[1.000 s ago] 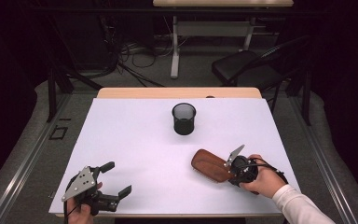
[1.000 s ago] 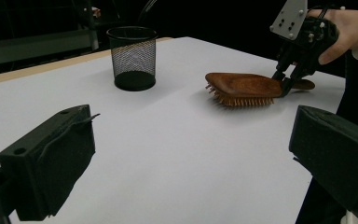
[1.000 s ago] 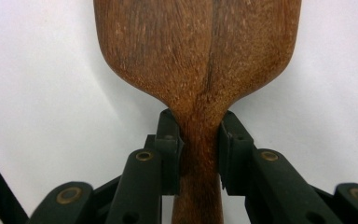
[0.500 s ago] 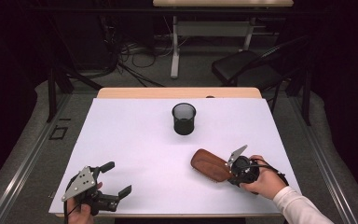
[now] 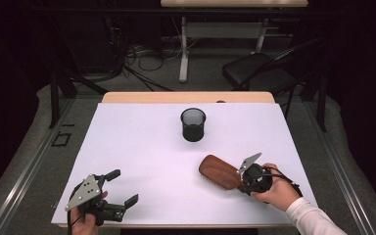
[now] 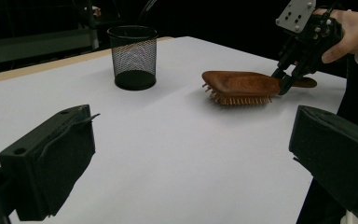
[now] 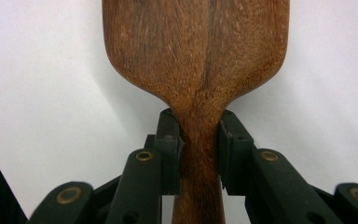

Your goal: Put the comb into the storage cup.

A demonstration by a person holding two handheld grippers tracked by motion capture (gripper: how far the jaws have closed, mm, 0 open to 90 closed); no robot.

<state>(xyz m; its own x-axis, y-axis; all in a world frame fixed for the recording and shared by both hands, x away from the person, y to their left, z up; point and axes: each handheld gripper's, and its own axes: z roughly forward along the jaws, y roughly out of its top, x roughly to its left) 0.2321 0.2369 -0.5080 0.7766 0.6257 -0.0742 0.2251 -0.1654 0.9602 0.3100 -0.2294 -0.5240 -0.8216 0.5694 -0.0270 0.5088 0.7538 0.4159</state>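
A brown wooden hairbrush (image 5: 219, 171) lies bristles down on the white table, at the right front. My right gripper (image 5: 244, 182) is shut on the neck of its handle; in the right gripper view both jaws press the handle (image 7: 199, 140) just below the brush head. The left gripper view shows the hairbrush (image 6: 240, 85) with the right gripper (image 6: 283, 83) clamped on it. A black mesh cup (image 5: 193, 124) stands upright near the table's middle back, also seen as the mesh cup (image 6: 133, 57). My left gripper (image 5: 122, 187) rests open at the left front, nothing between its jaws.
The white table top (image 5: 142, 147) has a wooden strip along its far edge (image 5: 186, 97). Beyond it stand a black chair (image 5: 259, 71), cables on the floor and a desk frame.
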